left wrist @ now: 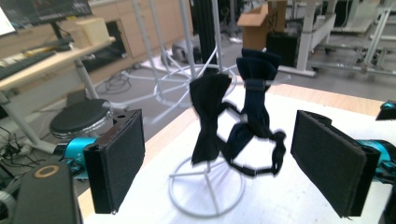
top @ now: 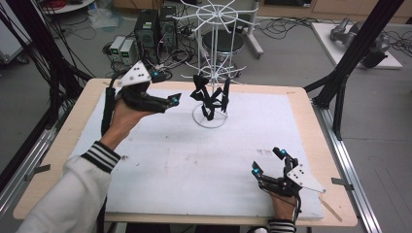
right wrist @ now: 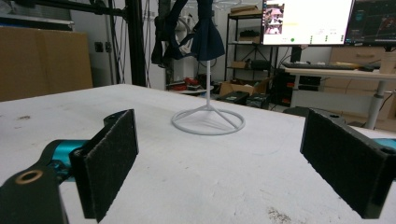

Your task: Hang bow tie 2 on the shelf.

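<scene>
A white wire rack stands at the back middle of the white mat, its ring base on the mat. Dark bow ties hang from its lower arms. In the left gripper view two of them, one black and one navy, hang just beyond my open left gripper, with nothing between the pads. From above, my left gripper hovers just left of the ties. My right gripper rests low at the front right, open and empty, facing the rack base.
The mat lies on a wooden table with bare wood at its edges. Black frame posts rise at the right and left. Computer towers, a stool and cables sit on the floor behind the table.
</scene>
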Demonstrator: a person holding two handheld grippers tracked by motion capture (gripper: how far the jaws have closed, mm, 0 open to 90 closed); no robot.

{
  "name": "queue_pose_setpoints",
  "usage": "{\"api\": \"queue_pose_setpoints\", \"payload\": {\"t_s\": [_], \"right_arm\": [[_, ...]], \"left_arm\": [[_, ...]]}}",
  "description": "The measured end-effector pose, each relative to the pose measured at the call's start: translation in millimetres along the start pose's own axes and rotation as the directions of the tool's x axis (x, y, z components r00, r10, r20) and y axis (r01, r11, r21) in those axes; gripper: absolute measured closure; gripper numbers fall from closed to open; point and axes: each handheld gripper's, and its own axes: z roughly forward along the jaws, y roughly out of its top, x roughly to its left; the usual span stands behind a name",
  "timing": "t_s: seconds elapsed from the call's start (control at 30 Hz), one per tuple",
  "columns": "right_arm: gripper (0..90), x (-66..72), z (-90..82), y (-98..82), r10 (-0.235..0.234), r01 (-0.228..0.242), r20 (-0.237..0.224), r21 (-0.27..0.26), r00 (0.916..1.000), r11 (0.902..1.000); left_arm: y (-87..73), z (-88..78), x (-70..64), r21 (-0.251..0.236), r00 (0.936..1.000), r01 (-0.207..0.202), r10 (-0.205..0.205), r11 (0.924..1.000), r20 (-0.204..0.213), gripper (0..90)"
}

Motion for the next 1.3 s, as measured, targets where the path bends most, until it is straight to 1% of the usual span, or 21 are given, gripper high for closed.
{"api": "queue_pose_setpoints", "payload": {"t_s": [0.1, 0.13, 0.23, 0.3, 0.33, 0.37, 0.43, 0.47, 0.5, 0.6, 0.67, 0.8, 0.83, 0.87, 0.93, 1.0, 1.07, 1.1, 1.13, 1.23, 1.3], "right_arm": [[10.7, -0.1, 0.3, 0.0, -0.003, 0.003, -0.001, -0.001, 1.0000, 1.0000], [10.7, 0.0, 0.2, 0.1, -0.004, 0.004, 0.003, -0.001, 1.0000, 1.0000], [10.7, 0.2, -0.1, 0.1, 0.000, 0.000, 0.006, 0.000, 1.0000, 1.0000], [10.7, 0.9, -0.6, 0.1, -0.010, 0.010, 0.009, -0.003, 0.9999, 0.9999], [10.7, 1.9, -0.7, 0.2, -0.004, 0.004, 0.004, 0.002, 1.0000, 1.0000], [10.7, 2.0, -0.7, 0.2, 0.001, -0.001, 0.003, 0.004, 1.0000, 1.0000], [10.7, 0.7, -0.5, 0.2, -0.008, 0.008, 0.007, -0.004, 0.9999, 1.0000], [10.7, 0.7, -0.5, 0.2, -0.007, 0.007, 0.007, -0.004, 1.0000, 1.0000], [10.7, 0.7, -0.4, 0.2, -0.007, 0.007, 0.008, -0.003, 0.9999, 1.0000], [10.7, 1.8, -0.8, 0.2, -0.002, 0.002, 0.010, 0.003, 1.0000, 1.0000], [10.7, 2.4, -0.6, 0.2, -0.006, 0.006, 0.014, 0.002, 0.9999, 1.0000], [10.7, 2.4, -0.4, 0.3, -0.016, 0.016, 0.018, 0.003, 0.9997, 0.9999], [10.7, 2.8, -0.4, 0.3, -0.015, 0.015, 0.018, 0.005, 0.9997, 0.9999], [10.7, 2.9, -0.2, 0.3, -0.017, 0.017, 0.019, 0.005, 0.9997, 0.9998], [10.7, 2.7, 0.1, 0.4, -0.021, 0.021, 0.020, 0.005, 0.9996, 0.9998], [10.7, 3.3, 0.1, 0.4, -0.015, 0.015, 0.021, 0.010, 0.9997, 0.9998], [10.7, 3.2, 0.0, 0.4, -0.018, 0.018, 0.021, 0.009, 0.9996, 0.9998], [10.7, 3.0, -0.1, 0.3, -0.016, 0.016, 0.023, 0.006, 0.9996, 0.9999], [10.7, 2.6, -0.3, 0.3, -0.015, 0.015, 0.023, 0.002, 0.9996, 0.9999], [10.7, 2.5, -0.3, 0.2, -0.011, 0.011, 0.023, 0.002, 0.9997, 0.9999], [10.7, 2.7, -0.3, 0.2, -0.017, 0.016, 0.024, 0.003, 0.9996, 0.9999]], "left_arm": [[-22.2, -19.3, -0.8, -0.026, 1.0000, -0.006, 0.006, 0.9996, 0.007, 17.9], [-30.4, -26.1, -1.4, -0.029, 0.9999, -0.015, 0.015, 0.9995, -0.001, 17.9], [-57.4, -47.0, -6.0, -0.056, 0.9996, -0.014, 0.013, 0.9983, -0.025, 17.1], [-77.5, -60.8, -9.6, -0.077, 0.9984, -0.024, 0.020, 0.9968, -0.053, 17.1], [-87.8, -67.3, -10.9, -0.085, 0.9974, -0.018, 0.012, 0.9962, -0.071, 17.1], [-97.9, -73.6, -11.2, -0.096, 0.9969, -0.002, -0.005, 0.9954, -0.079, 17.1], [-116.5, -85.5, -11.6, -0.111, 0.9947, 0.050, -0.060, 0.9926, -0.084, 17.1], [-127.1, -92.8, -12.2, -0.126, 0.9918, 0.072, -0.084, 0.9894, -0.096, 17.0], [-132.9, -97.4, -12.9, -0.133, 0.9895, 0.081, -0.096, 0.9877, -0.107, 16.8], [-154.7, -114.6, -15.9, -0.168, 0.9796, 0.103, -0.129, 0.9804, -0.154, 16.8], [-170.1, -125.0, -17.8, -0.181, 0.9708, 0.128, -0.161, 0.9750, -0.178, 16.4], [-191.5, -137.5, -18.4, -0.206, 0.9585, 0.152, -0.195, 0.9666, -0.208, 16.4], [-195.9, -138.7, -18.6, -0.215, 0.9562, 0.162, -0.207, 0.9631, -0.207, 16.4], [-199.0, -139.5, -18.5, -0.217, 0.9560, 0.160, -0.206, 0.9629, -0.209, 16.4], [-205.7, -139.8, -19.4, -0.216, 0.9532, 0.160, -0.207, 0.9634, -0.220, 16.4], [-211.3, -138.7, -20.8, -0.219, 0.9495, 0.167, -0.217, 0.9613, -0.227, 16.4], [-214.5, -138.4, -21.2, -0.215, 0.9509, 0.164, -0.212, 0.9628, -0.226, 16.4], [-214.7, -138.7, -21.6, -0.228, 0.9519, 0.157, -0.209, 0.9610, -0.225, 16.5], [-215.1, -138.7, -21.4, -0.229, 0.9506, 0.161, -0.213, 0.9599, -0.225, 16.6], [-215.3, -138.7, -21.5, -0.231, 0.9512, 0.161, -0.213, 0.9596, -0.223, 16.5], [-215.3, -138.6, -23.2, -0.227, 0.9544, 0.142, -0.195, 0.9634, -0.226, 16.6]]}}
